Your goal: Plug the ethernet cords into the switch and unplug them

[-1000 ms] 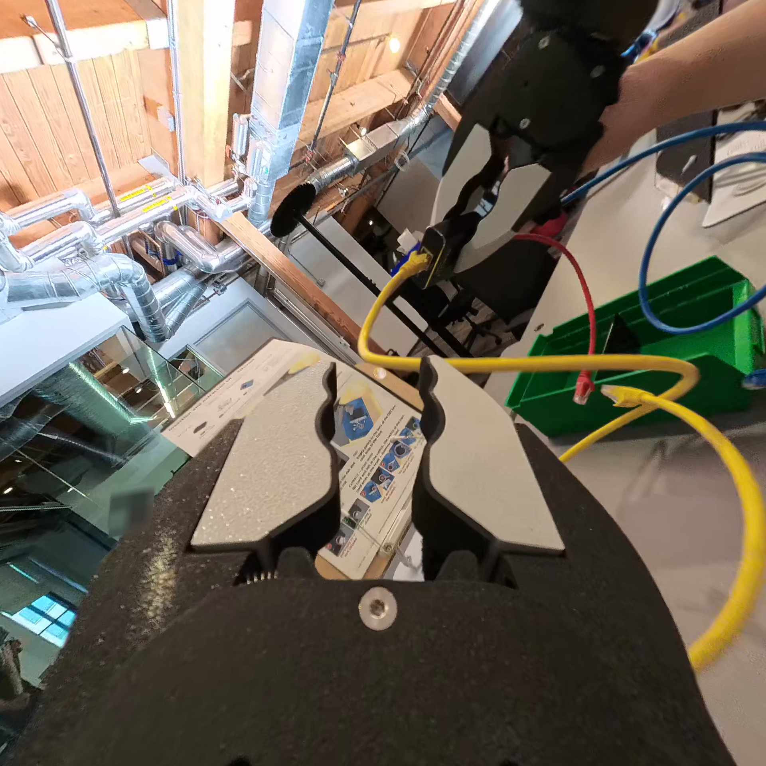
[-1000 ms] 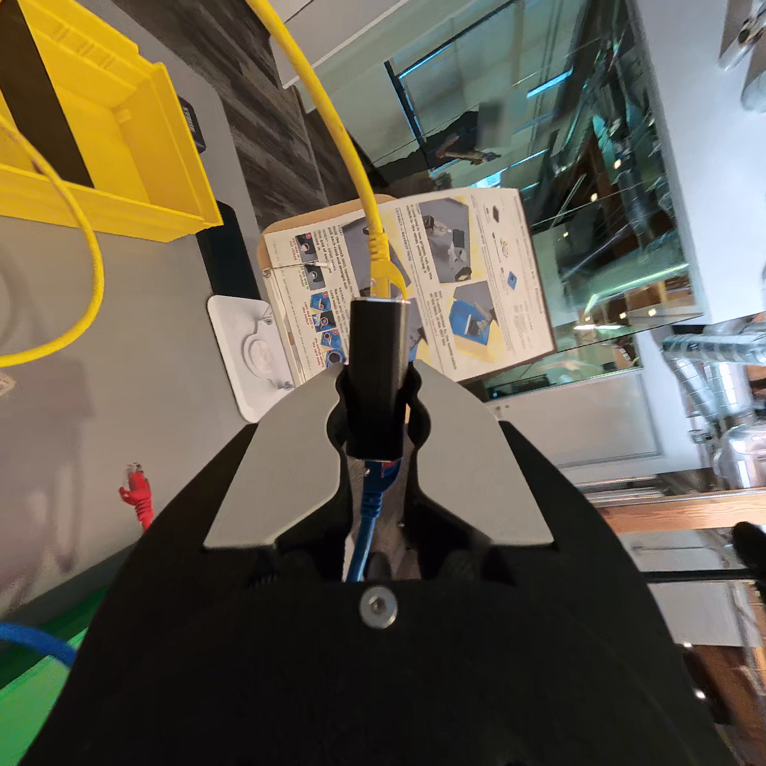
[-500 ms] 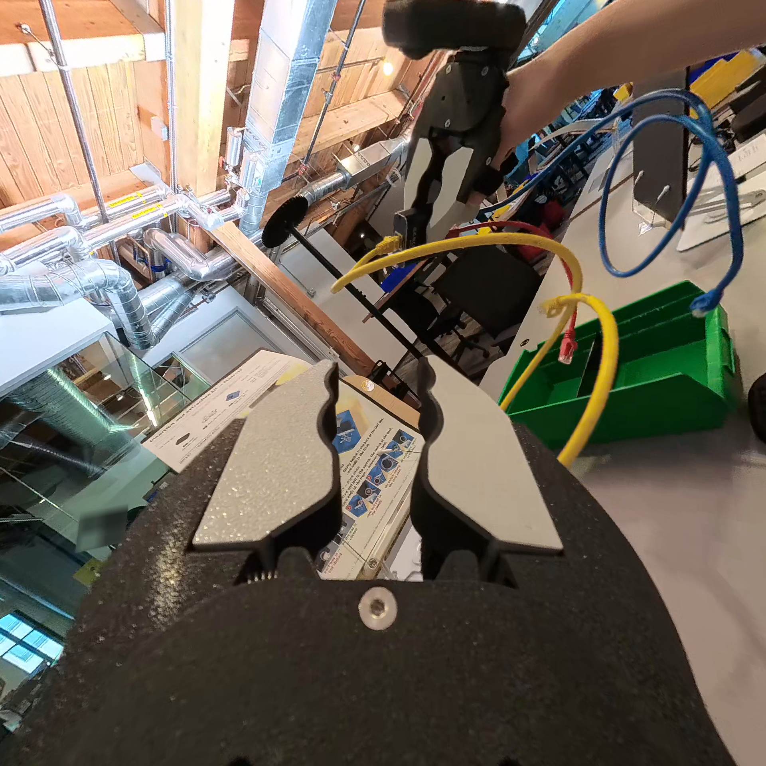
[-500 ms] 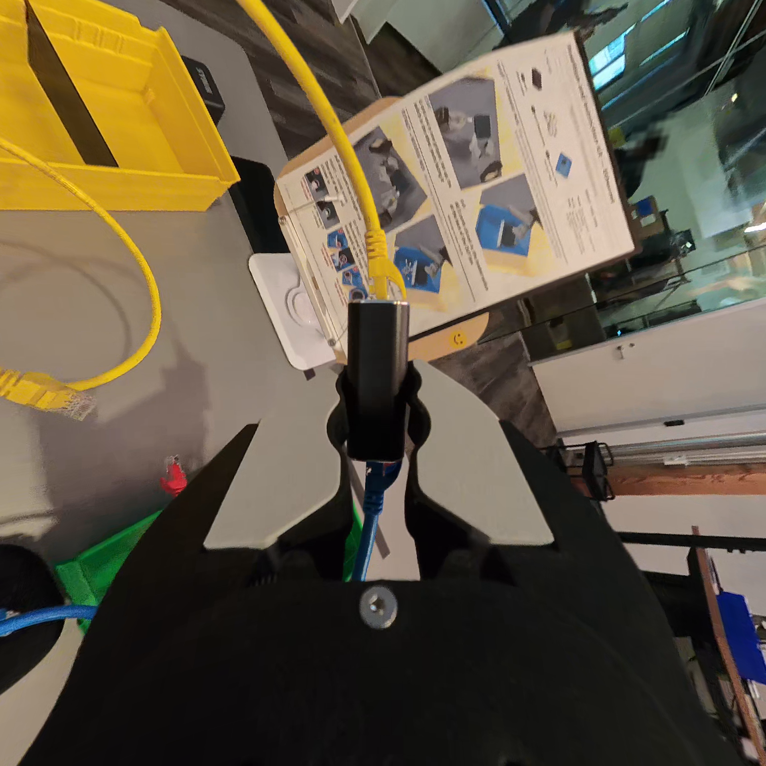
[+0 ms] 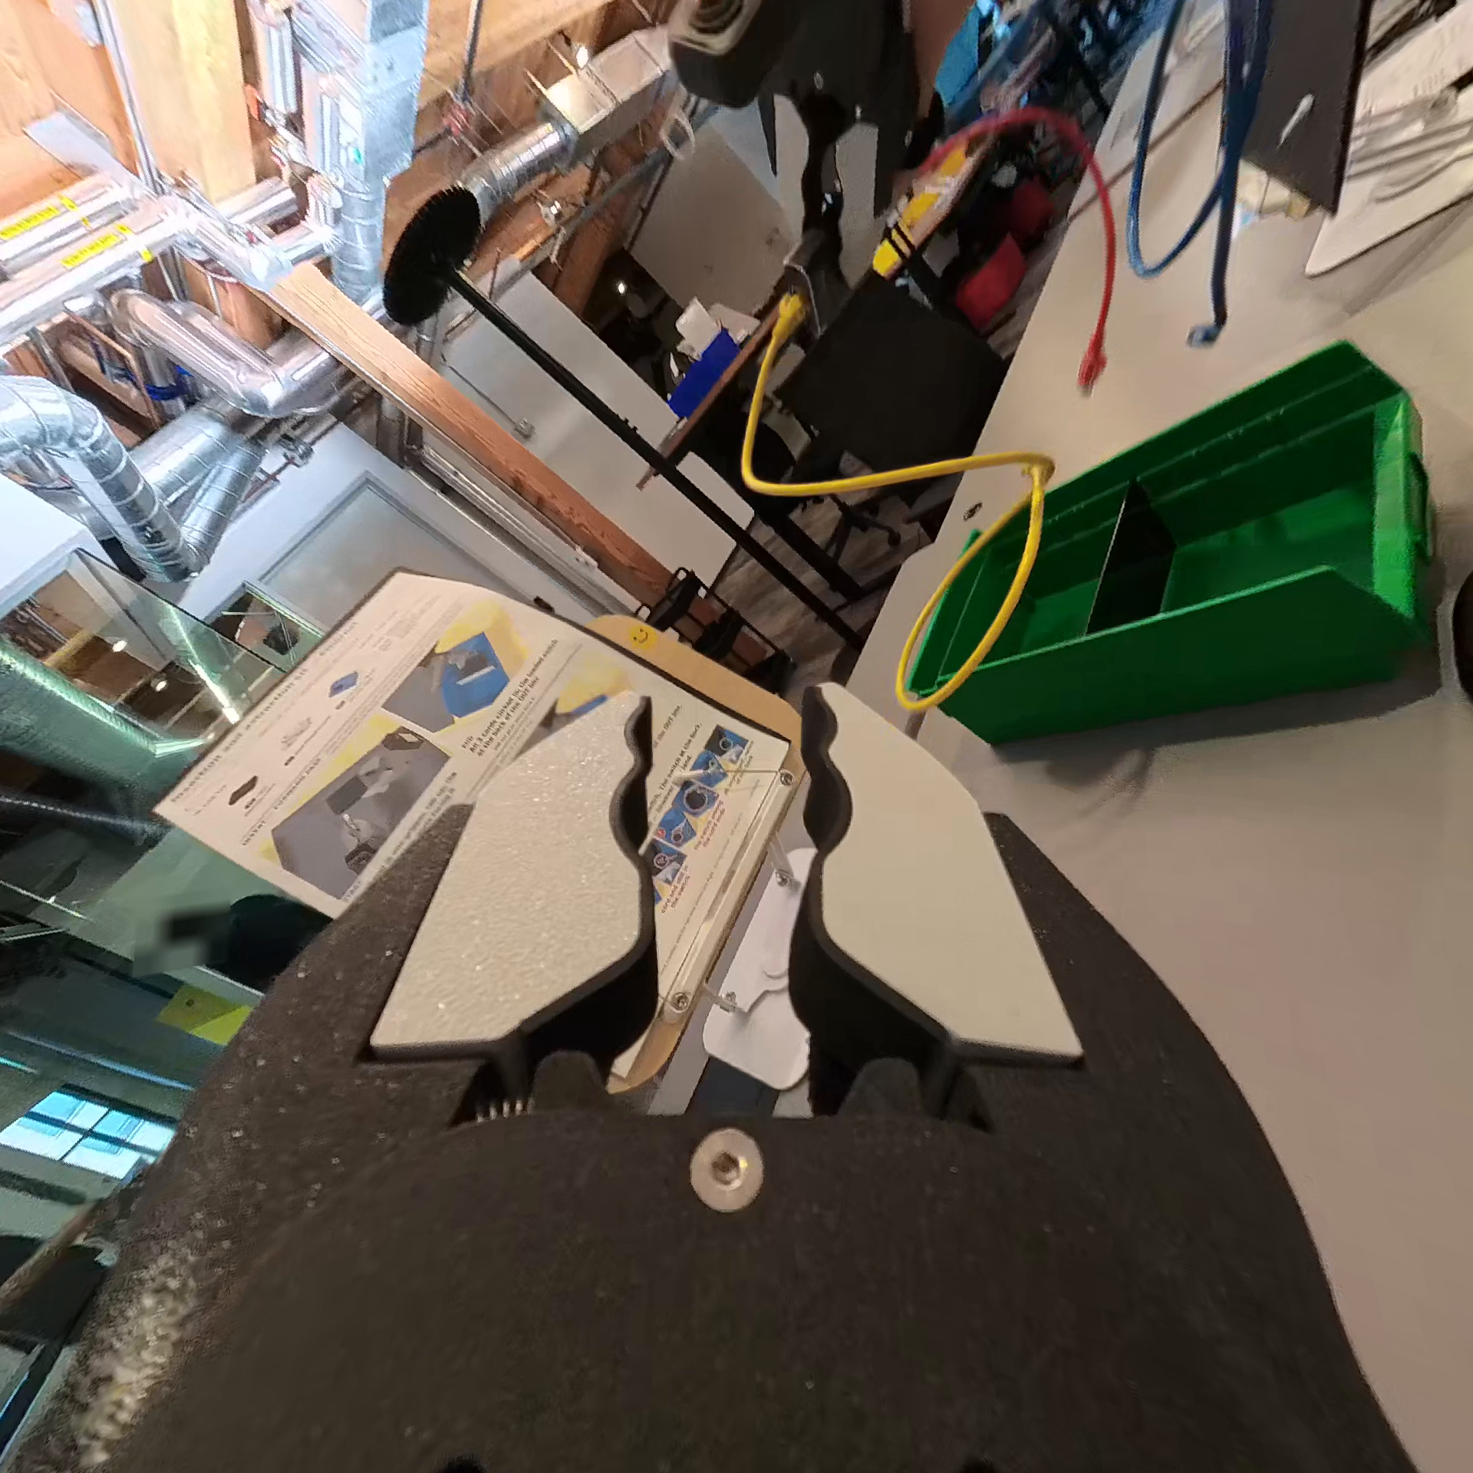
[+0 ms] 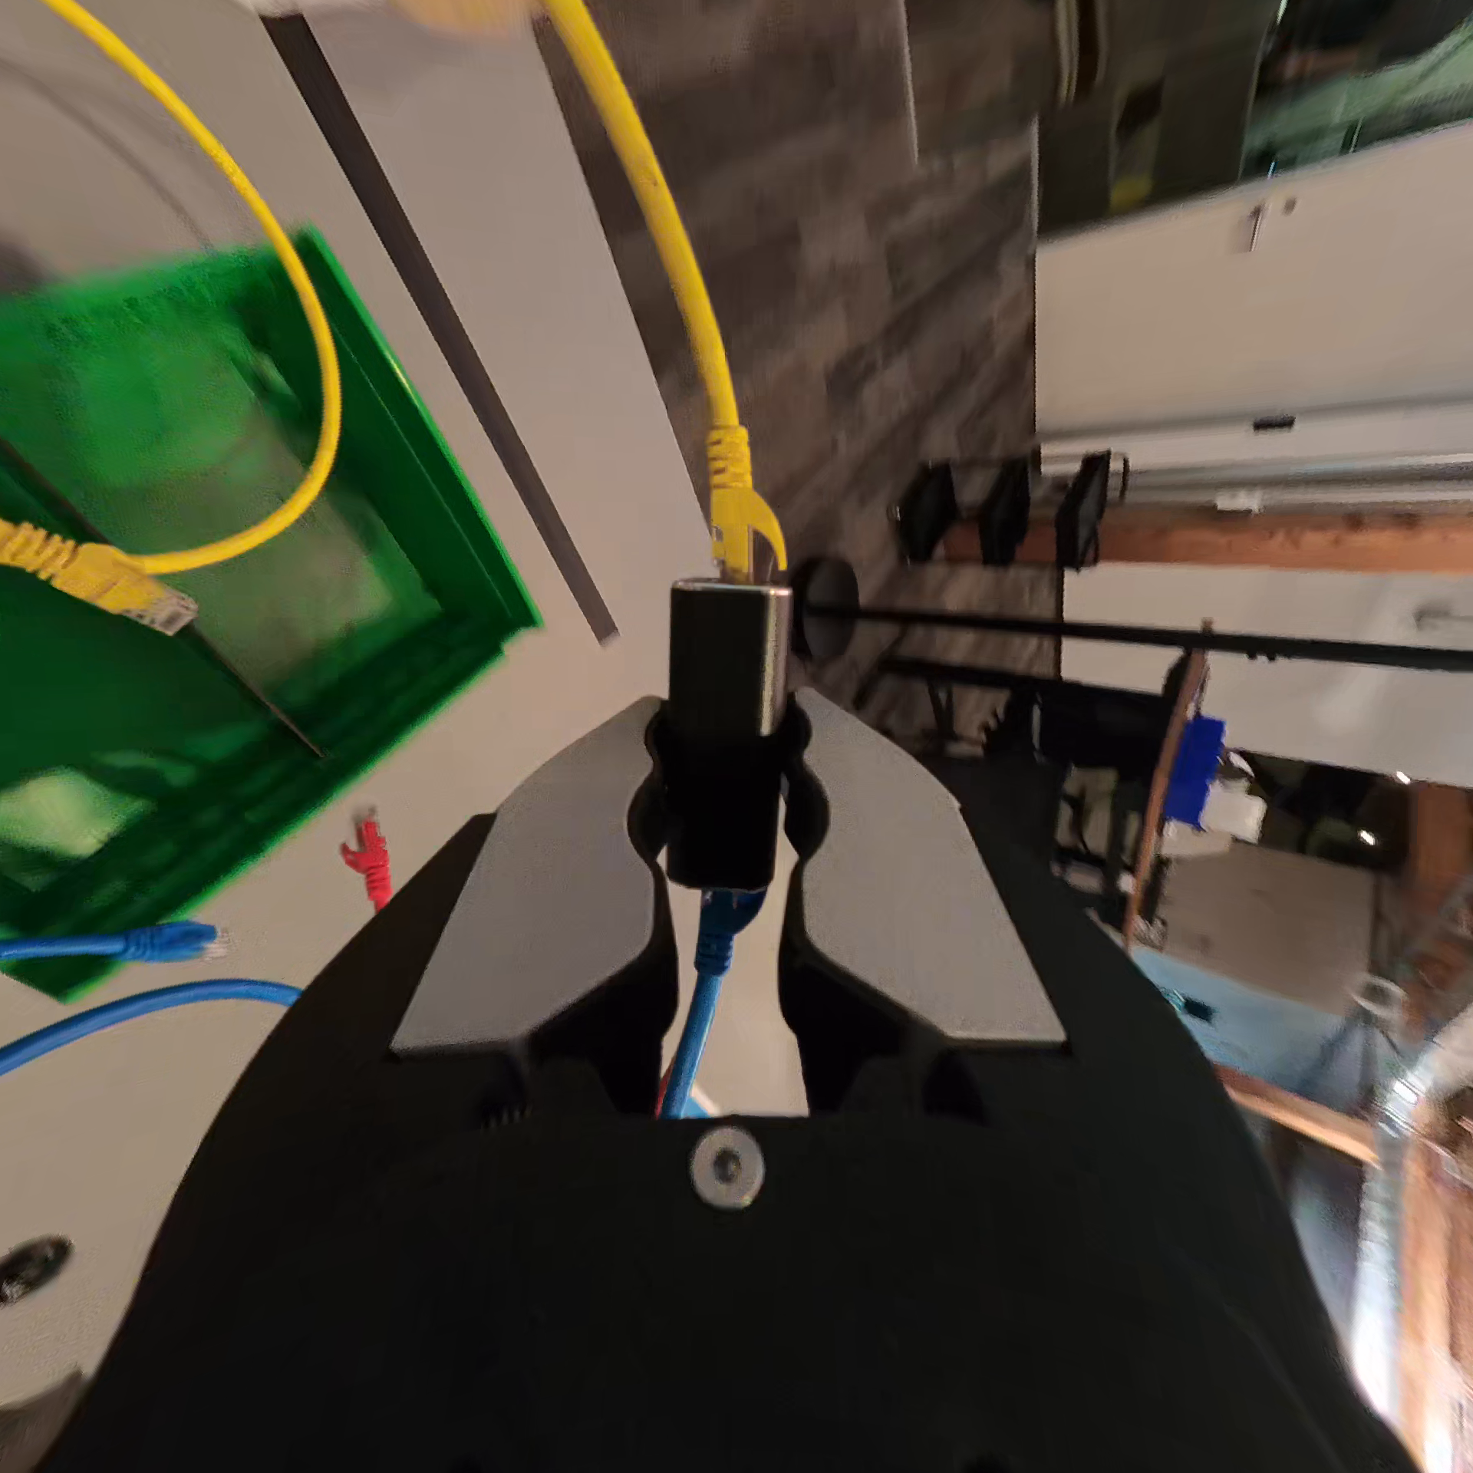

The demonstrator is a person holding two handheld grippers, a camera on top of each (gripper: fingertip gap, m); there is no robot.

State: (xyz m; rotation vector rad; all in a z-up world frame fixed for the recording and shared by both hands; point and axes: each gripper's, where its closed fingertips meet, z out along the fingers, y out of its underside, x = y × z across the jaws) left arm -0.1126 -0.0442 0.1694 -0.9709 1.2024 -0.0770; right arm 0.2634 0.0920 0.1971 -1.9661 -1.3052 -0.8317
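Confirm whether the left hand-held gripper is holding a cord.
No: the left hand-held gripper is open and empty, with only the instruction sheet visible behind it.

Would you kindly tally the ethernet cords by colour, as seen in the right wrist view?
Yellow cord: 1
Blue cord: 1
Red cord: 1
Total: 3 cords. The yellow one and the blue one are plugged into the black switch held in the right gripper; where the red one ends is hidden.

The small black switch (image 6: 727, 733) sits up in the air with a yellow ethernet cord (image 6: 673, 239) plugged into its front and a blue cord (image 6: 705, 1004) in its back (red cord (image 6: 368, 857) dangles loose, plug free).
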